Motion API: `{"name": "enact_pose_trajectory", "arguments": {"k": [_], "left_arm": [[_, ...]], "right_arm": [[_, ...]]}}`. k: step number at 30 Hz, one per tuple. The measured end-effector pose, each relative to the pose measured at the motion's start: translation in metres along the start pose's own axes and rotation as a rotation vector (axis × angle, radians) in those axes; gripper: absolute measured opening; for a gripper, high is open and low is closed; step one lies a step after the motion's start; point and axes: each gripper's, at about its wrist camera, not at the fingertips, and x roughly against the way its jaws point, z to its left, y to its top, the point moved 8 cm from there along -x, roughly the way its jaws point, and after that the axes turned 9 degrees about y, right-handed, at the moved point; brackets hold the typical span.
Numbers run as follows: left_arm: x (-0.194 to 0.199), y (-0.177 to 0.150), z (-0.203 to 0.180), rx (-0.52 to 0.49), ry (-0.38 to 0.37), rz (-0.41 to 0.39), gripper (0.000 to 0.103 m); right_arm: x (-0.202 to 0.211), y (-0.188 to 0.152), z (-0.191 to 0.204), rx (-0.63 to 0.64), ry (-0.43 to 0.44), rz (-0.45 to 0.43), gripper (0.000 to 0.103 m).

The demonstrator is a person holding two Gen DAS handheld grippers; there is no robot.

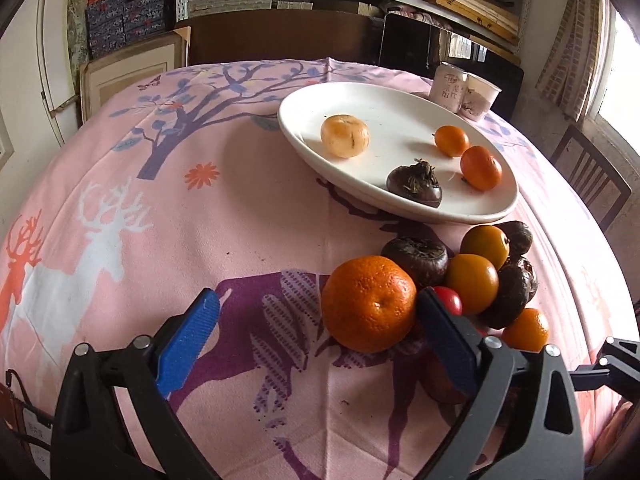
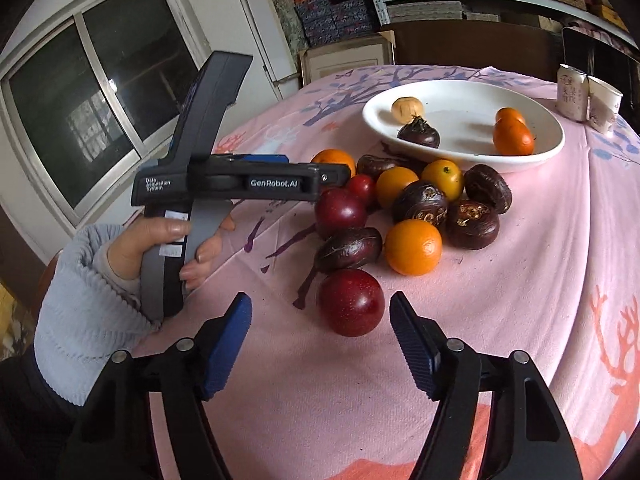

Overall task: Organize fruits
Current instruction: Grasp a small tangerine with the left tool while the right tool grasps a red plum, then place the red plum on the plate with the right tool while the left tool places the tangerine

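A white plate (image 1: 400, 100) holds a peeled pale fruit (image 1: 344, 136), two small oranges (image 1: 480, 168) and a dark water chestnut (image 1: 414, 186). A pile of fruit lies on the cloth in front of it. My left gripper (image 1: 320, 308) is open, with a large orange (image 1: 368, 304) between its fingers near the right one. My right gripper (image 2: 320, 312) is open around a red plum (image 2: 350, 302). The left gripper's body (image 2: 240, 180) shows in the right wrist view, beside the pile. The plate (image 2: 552, 148) shows there too.
A pink deer-print cloth (image 1: 160, 220) covers the table. Two paper cups (image 1: 464, 90) stand behind the plate. More oranges (image 2: 412, 246), water chestnuts (image 2: 472, 224) and a second plum (image 2: 340, 212) lie in the pile. A chair (image 1: 588, 176) stands at the far right.
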Motion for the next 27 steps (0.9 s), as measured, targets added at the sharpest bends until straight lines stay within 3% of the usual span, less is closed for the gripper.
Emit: {"name": "enact_pose_trajectory", "arguments": {"k": [2,6,8,10,11,14,16,18,19,27], "left_arm": [[0.001,0.0,-0.006,-0.006,-0.045,-0.002,0.074],[0.001,0.0,-0.011,-0.01,-0.061,-0.004,0.069],[0.0,0.0,-0.011,-0.01,-0.065,-0.001,0.069],[-0.004,0.002,-0.009,-0.001,-0.063,0.009,0.076],[-0.008,0.003,-0.005,0.01,-0.048,0.018,0.087],[-0.011,0.002,-0.003,0.03,-0.07,0.034,0.086],[-0.006,0.003,-0.009,0.0,-0.073,0.013,0.074],[0.002,0.001,-0.02,-0.045,-0.084,-0.012,0.052],[0.004,0.001,-0.024,-0.065,-0.083,-0.022,0.048],[0.012,-0.004,-0.021,-0.053,-0.063,-0.031,0.045]], "right_arm": [[-0.003,0.0,-0.002,-0.001,-0.016,0.015,0.069],[-0.01,0.003,-0.011,-0.024,-0.025,0.038,0.066],[-0.018,0.002,-0.017,-0.06,-0.004,0.075,0.059],[-0.018,0.006,-0.021,-0.075,-0.006,0.065,0.051],[-0.019,0.008,-0.024,-0.08,-0.015,0.07,0.045],[-0.019,0.009,-0.026,-0.092,-0.014,0.066,0.04],[-0.019,0.007,-0.025,-0.085,-0.013,0.066,0.039],[-0.019,0.006,-0.022,-0.066,-0.014,0.073,0.039],[-0.018,0.005,-0.02,-0.055,-0.015,0.078,0.039],[-0.014,0.001,-0.02,-0.062,0.007,0.076,0.039]]}}
